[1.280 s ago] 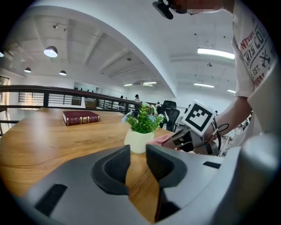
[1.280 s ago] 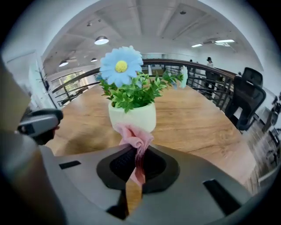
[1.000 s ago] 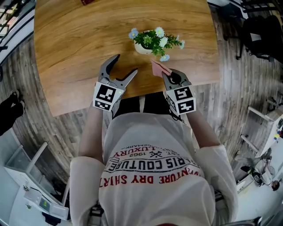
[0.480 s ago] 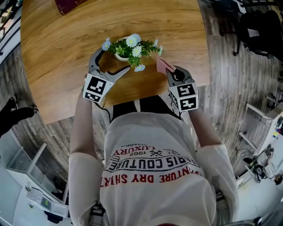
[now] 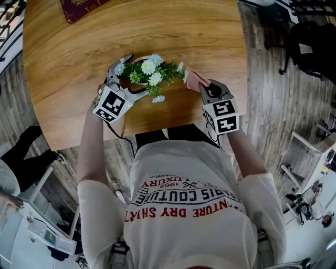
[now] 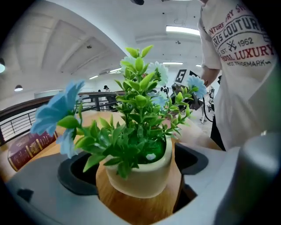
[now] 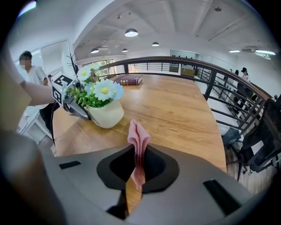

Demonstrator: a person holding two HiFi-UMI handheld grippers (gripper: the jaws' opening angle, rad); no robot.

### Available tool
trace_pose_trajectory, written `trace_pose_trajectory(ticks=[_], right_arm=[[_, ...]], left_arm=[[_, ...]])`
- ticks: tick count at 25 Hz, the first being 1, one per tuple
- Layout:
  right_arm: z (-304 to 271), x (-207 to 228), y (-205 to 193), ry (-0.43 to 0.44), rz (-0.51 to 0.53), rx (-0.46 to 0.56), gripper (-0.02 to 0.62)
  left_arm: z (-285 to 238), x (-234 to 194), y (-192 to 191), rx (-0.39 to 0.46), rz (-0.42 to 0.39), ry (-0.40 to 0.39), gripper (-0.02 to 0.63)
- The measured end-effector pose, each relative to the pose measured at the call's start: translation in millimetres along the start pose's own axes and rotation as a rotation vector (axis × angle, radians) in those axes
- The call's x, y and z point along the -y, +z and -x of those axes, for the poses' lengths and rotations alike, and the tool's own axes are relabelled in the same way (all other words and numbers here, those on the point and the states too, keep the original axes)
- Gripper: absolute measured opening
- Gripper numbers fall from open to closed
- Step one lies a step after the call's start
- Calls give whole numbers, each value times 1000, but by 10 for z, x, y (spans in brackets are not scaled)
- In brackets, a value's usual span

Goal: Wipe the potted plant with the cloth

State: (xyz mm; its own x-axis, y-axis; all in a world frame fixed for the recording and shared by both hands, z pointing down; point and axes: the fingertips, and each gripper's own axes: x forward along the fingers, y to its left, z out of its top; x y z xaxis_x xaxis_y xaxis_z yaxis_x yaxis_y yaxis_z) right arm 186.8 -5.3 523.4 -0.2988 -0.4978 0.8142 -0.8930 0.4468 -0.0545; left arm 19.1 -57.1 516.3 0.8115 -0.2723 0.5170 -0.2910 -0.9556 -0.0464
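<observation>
A small potted plant [image 5: 148,71] with green leaves and pale blue and white flowers stands in a cream pot [image 6: 142,178] near the front edge of the round wooden table [image 5: 73,47]. My left gripper [image 5: 129,80] reaches in from the left. Its jaws are opening and stand one on each side of the pot, with a gap showing on both sides. My right gripper [image 5: 202,88] is just right of the plant, shut on a folded pink cloth [image 7: 138,139] that sticks up from the jaws. The cloth [image 5: 193,79] is close to the leaves, apart from them.
A dark red book [image 5: 81,8] lies at the far side of the table. The table's front edge runs just under both grippers. A black railing [image 7: 210,74] runs beyond the table's far side. The person's white shirt fills the lower head view.
My left gripper has moved from the bare wood to the pot and now straddles it with wider jaws. The right gripper, still holding the cloth, has come closer to the plant.
</observation>
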Motion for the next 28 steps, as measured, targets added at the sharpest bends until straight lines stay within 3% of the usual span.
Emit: trace_pose_trajectory(ticks=[7, 14, 19, 24, 28], right_arm=[[-113, 17, 55, 20, 10, -18, 37], [-267, 113, 4, 23, -1, -24, 37], [-239, 116, 21, 25, -17, -18, 37], [-234, 94, 104, 21, -35, 4, 37], [-182, 103, 250, 9, -44, 40, 37]], left_arm=[[-115, -4, -31, -28, -81, -106, 526], [-267, 14, -51, 25, -83, -146, 526], [-272, 37, 19, 27, -62, -97, 525], [-219, -87, 135, 65, 59, 39, 525], [-95, -137, 374, 126, 116, 90, 525]])
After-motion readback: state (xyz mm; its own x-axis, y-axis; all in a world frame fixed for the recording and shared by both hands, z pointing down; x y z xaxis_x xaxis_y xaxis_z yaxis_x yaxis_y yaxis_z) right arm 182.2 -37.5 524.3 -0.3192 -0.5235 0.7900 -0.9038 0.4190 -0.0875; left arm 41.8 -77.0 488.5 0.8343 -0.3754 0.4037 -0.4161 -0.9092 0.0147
